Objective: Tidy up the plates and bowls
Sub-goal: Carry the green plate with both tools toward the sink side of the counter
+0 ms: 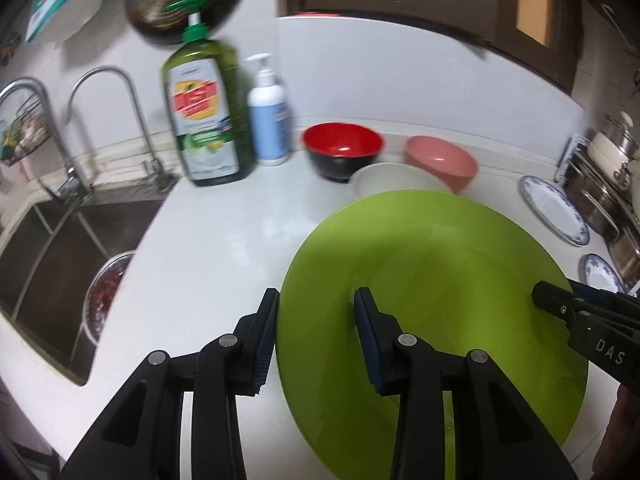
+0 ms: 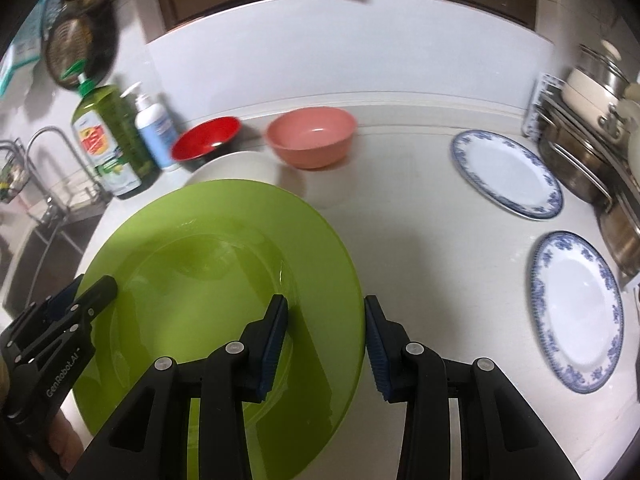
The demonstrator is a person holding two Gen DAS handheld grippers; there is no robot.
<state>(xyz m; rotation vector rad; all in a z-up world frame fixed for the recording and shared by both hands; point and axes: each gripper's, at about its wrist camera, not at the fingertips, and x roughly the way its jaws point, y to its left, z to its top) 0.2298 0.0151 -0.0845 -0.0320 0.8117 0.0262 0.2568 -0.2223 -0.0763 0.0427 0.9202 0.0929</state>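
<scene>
White kitchen counter [image 2: 420, 216], sink [image 1: 60, 248] at 9 o'clock w/ faucets, soap bottles behind. Green plate [image 2: 224, 280] center counter; left gripper [image 1: 316, 336] and right gripper [image 2: 326, 344] both spread apart, straddling its opposite rims, not clamped. Red bowl [image 2: 206, 138], pink bowl [image 2: 312, 136], white bowl [image 2: 240, 168] at 12; two blue-rimmed plates [image 2: 506, 172] at 2–3 by pot rack [image 2: 592, 136].

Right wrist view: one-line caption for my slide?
Both tongs straddle opposite rims of the green plate; three bowls behind, two blue-rimmed plates right.
</scene>
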